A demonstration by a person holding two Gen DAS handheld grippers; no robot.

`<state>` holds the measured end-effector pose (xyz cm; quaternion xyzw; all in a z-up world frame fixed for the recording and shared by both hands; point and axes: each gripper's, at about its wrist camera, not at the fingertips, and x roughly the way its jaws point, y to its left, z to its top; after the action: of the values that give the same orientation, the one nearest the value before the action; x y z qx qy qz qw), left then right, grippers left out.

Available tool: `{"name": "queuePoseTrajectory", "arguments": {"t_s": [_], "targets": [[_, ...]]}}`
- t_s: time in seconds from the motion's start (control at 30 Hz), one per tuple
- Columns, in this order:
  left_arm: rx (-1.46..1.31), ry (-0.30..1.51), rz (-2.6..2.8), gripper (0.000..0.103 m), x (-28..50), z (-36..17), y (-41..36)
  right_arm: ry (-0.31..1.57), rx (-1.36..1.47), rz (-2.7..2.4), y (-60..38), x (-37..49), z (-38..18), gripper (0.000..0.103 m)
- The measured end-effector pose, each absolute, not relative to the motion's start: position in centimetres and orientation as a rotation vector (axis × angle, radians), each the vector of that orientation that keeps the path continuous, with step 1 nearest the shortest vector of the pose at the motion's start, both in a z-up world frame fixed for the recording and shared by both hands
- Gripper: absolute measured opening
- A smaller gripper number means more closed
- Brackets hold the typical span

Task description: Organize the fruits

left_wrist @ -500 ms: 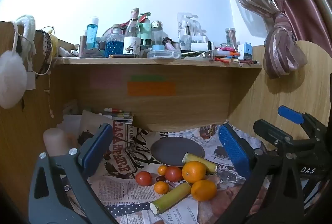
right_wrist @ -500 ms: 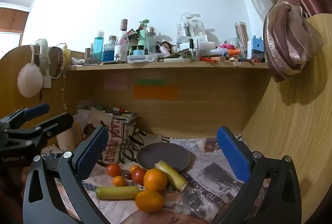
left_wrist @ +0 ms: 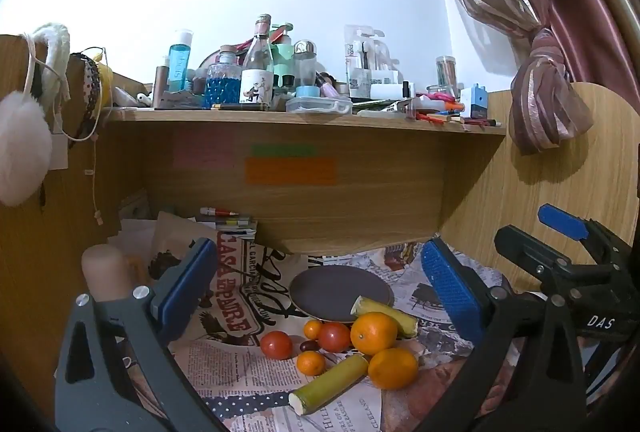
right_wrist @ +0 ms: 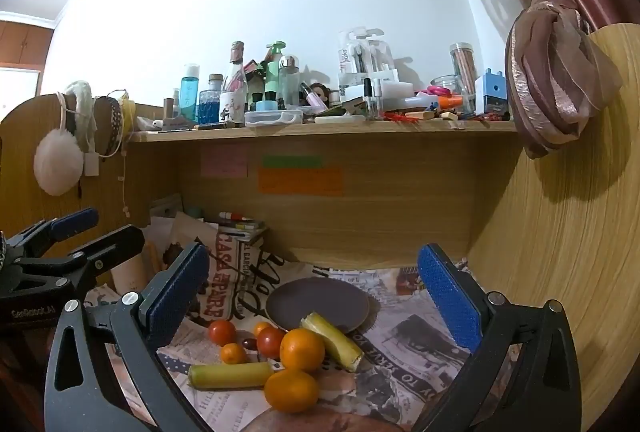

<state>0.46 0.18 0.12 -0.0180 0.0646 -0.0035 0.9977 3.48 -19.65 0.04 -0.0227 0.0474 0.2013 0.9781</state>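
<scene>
1. Fruit lies in a loose cluster on the newspaper (right_wrist: 420, 364), ahead of and below both grippers and nearly centred between each pair of fingers: 2 oranges, 2 tomatoes, 2 small orange fruits, 1 dark berry and 2 yellow-green stalk pieces.
2. Nearest the right gripper (right_wrist: 312, 292) is the front orange (right_wrist: 291, 390), with the second orange (right_wrist: 302, 349) just behind it.
3. The near stalk (right_wrist: 231, 375) lies crosswise to the right gripper's fingers, a little left of centre; from the left gripper (left_wrist: 316, 280) the same stalk (left_wrist: 329, 383) runs diagonally, its cut end towards the tool.
4. The far stalk (right_wrist: 331, 340) leans its far end on the rim of the dark plate (right_wrist: 318, 302), which sits just beyond the cluster, empty otherwise.
5. The tomatoes (left_wrist: 276, 344) and the small fruits sit on the left side of the cluster, closer to the left gripper's line.
6. Both grippers have their jaws spread wide with nothing between the blue pads, pointing almost level over the fruit. Neither touches anything.
7. My reading: the plate is the likely target, and nothing has been sorted yet. The right gripper looks better placed for the oranges. The near stalk would need fingers across its long axis, which the right gripper already has.
8. Above stands a cluttered shelf (left_wrist: 304, 119), well clear of the work.
</scene>
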Motion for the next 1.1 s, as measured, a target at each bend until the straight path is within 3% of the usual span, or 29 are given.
{"name": "queuePoseTrajectory", "arguments": {"t_s": [1.1], "targets": [[-0.01,0.105,0.008,0.103,0.57,-0.04,0.05,0.087,-0.033,0.403,-19.87,3.42,0.58,0.103]]}}
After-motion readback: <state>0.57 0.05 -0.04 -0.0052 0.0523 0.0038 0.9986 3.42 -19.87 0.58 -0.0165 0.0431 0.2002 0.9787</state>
